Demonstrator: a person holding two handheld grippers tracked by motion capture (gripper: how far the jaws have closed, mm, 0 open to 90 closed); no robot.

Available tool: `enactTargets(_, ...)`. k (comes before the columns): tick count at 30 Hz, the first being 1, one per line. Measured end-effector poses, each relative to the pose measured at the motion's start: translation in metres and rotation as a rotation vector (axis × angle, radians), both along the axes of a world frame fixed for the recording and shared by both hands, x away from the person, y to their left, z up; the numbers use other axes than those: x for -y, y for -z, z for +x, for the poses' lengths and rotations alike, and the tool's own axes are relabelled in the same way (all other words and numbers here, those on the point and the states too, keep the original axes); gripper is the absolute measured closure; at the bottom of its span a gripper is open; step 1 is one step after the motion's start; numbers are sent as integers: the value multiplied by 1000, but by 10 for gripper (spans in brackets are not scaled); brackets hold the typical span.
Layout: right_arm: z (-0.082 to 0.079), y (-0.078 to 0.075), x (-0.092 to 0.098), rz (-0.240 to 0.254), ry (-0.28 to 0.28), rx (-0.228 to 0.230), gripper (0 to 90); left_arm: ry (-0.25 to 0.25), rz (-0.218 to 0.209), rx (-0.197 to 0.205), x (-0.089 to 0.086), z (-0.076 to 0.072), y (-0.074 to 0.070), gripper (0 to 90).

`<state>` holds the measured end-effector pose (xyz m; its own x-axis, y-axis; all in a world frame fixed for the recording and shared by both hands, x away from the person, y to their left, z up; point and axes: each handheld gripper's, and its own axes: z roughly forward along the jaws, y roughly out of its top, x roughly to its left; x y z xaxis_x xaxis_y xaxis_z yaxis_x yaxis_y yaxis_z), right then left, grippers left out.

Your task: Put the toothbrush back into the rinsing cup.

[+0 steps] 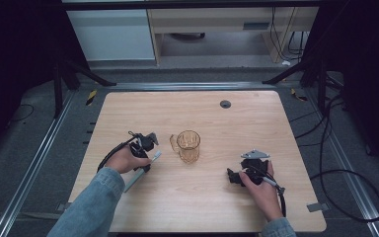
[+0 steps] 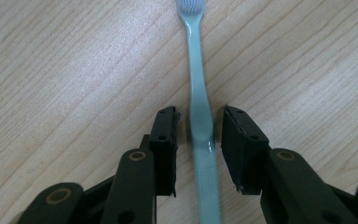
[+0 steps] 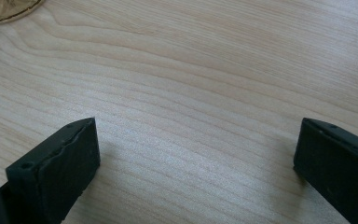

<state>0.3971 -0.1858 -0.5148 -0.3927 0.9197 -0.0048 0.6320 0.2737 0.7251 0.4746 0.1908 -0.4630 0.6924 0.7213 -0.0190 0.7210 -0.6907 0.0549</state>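
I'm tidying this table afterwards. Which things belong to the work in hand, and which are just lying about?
In the job:
- toothbrush, lying between the jaws of the left hand-held gripper
- amber mug, probably its destination

Lying about:
- grommet
- right hand-held gripper, open over bare wood

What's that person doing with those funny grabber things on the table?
A person sits at a wooden table with a grabbing tool in each hand. The left tool is down over a light blue toothbrush lying flat on the table, one jaw on each side of the handle with small gaps, so it is not squeezed yet. The right tool rests wide open over bare wood, holding nothing. An amber see-through mug stands in the middle, between the two hands.
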Motion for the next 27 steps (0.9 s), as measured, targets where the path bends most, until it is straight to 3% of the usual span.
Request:
enactTargets(16,0,0,0,-2,0,1,6,16,27,15,4,1,0,776)
enactTargets(24,0,0,0,0,-1,0,6,44,47,18,7,0,0,784)
enactTargets(27,0,0,0,-2,-2,1,6,52,37,19,6,0,0,787)
